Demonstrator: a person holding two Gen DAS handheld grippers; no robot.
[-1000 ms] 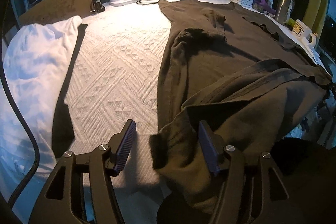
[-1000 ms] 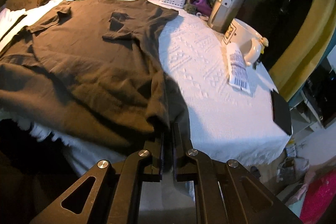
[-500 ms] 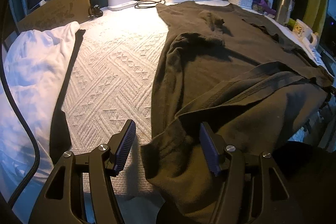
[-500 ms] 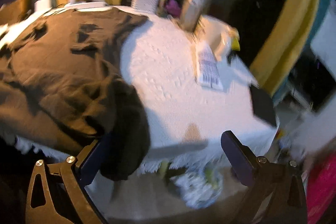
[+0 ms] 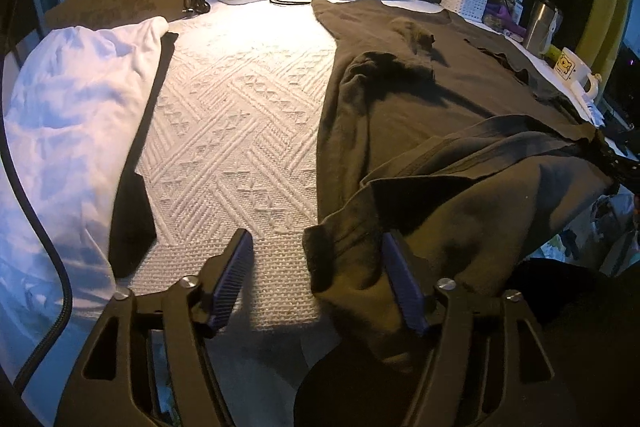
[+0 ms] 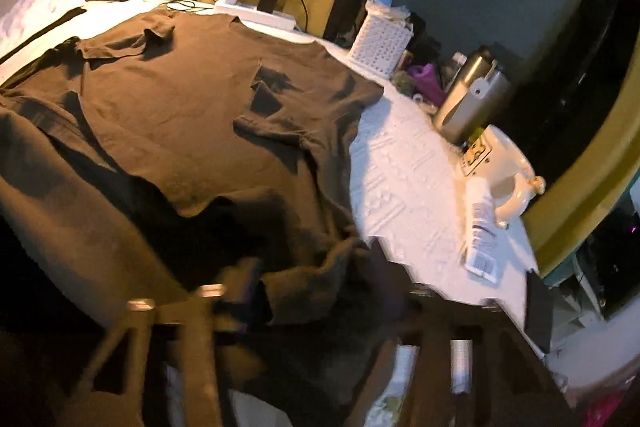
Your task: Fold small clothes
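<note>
Bottom-hem pickup on a brown shirt, spread over a white knitted cloth and reaching from just under both claws to the far edge.

Left claw: jaws wide and opening. Hem corner between the pads, lying against the right pad; left pad well clear of the fabric, over bare cloth. No grip yet.

Right claw: blurred, jaws narrowing. Bunched right hem corner between the fingers; pad contact not readable through the blur.

For a clean fold, best to:
- seat each corner deep between the pads before closing, taking both fabric layers and none of the knitted cloth beneath;
- close both sides fully before lifting, so the hem rises level;
- carry the hem away from the claws toward the collar, low and taut, keeping the tucked sleeves flat;
- keep the right-hand path clear of the mug and flask, near on that claw's right.

White garment far to the left claw's left, out of the way.
</note>
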